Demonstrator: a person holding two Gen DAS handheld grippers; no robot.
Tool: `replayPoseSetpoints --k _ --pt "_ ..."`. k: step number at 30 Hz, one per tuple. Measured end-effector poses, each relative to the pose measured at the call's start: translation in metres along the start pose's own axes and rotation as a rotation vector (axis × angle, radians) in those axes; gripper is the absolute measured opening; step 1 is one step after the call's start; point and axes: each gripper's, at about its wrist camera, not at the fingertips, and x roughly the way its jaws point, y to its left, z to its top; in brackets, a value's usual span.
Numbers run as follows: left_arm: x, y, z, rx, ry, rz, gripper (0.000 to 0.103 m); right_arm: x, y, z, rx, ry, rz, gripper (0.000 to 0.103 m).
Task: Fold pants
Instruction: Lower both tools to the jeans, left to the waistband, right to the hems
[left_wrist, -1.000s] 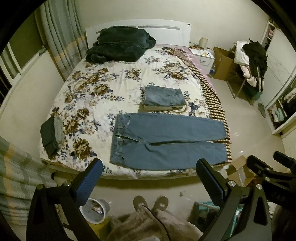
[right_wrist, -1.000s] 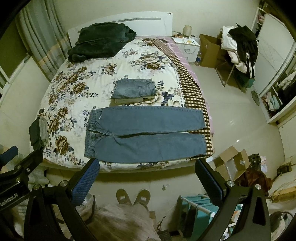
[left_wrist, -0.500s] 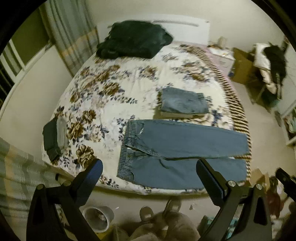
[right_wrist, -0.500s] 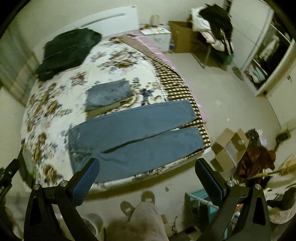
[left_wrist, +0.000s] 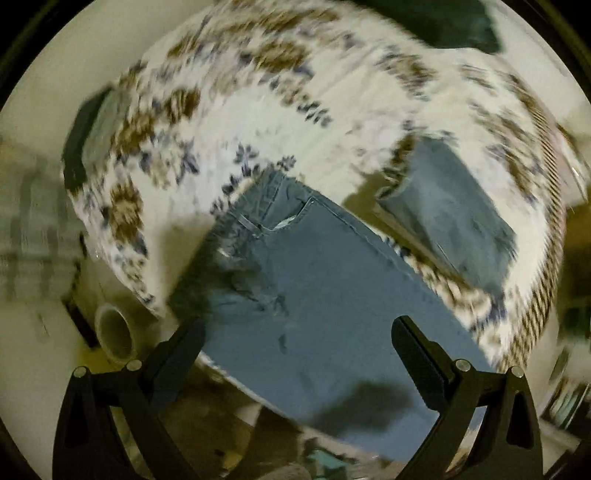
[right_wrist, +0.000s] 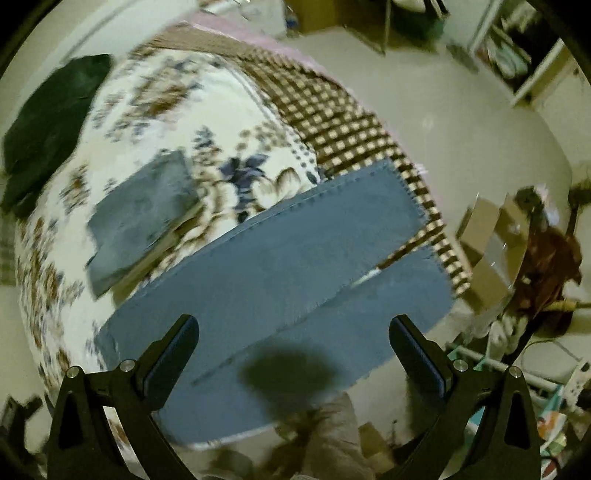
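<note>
Both the left gripper (left_wrist: 297, 334) and right gripper (right_wrist: 293, 332) hang spread wide and empty above the blue jeans (left_wrist: 332, 302), laid flat on the floral bedspread (left_wrist: 295, 92) ahead, motion-blurred, beside a smeared folded denim stack (right_wrist: 144, 214).

Both views are dim and yellow-green in cast, lit apparently from overhead, though no lamp shows. Motion blur smears nearly everything: the floral bedspread (left_wrist: 258, 92) streaks toward the rim, and the folded jeans (right_wrist: 144, 210) lose their edges. Only the waistband of the pants (left_wrist: 314, 295) stays fairly sharp. A soft dark shadow falls on the denim between the jaws in each view. Fisheye distortion bulges the bed into a dome, with a black vignette around each frame.
</note>
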Motion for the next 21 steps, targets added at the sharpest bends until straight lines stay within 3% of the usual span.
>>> replayPoseSetpoints --k 6,12,17,18,19,21 --pt "0.122 -0.025 0.061 -0.181 0.111 0.005 0.103 0.142 -0.024 0.091 0.135 0.103 -0.025 0.103" --pt "0.213 -0.036 0.103 -0.297 0.182 0.014 0.103 0.223 -0.06 0.111 0.274 0.206 -0.038 0.103" --pt "0.245 -0.039 0.118 -0.323 0.198 0.03 0.102 0.274 -0.062 0.126 0.371 0.259 -0.025 0.103" --pt "0.249 -0.04 0.12 -0.321 0.199 0.034 0.1 0.28 -0.06 0.128 0.381 0.261 -0.027 0.103" --pt "0.251 -0.04 0.12 -0.318 0.198 0.036 0.09 0.288 -0.057 0.131 0.387 0.26 -0.029 0.103" --pt "0.252 -0.04 0.121 -0.303 0.188 0.043 0.077 0.299 -0.05 0.137 0.388 0.241 -0.038 0.093"
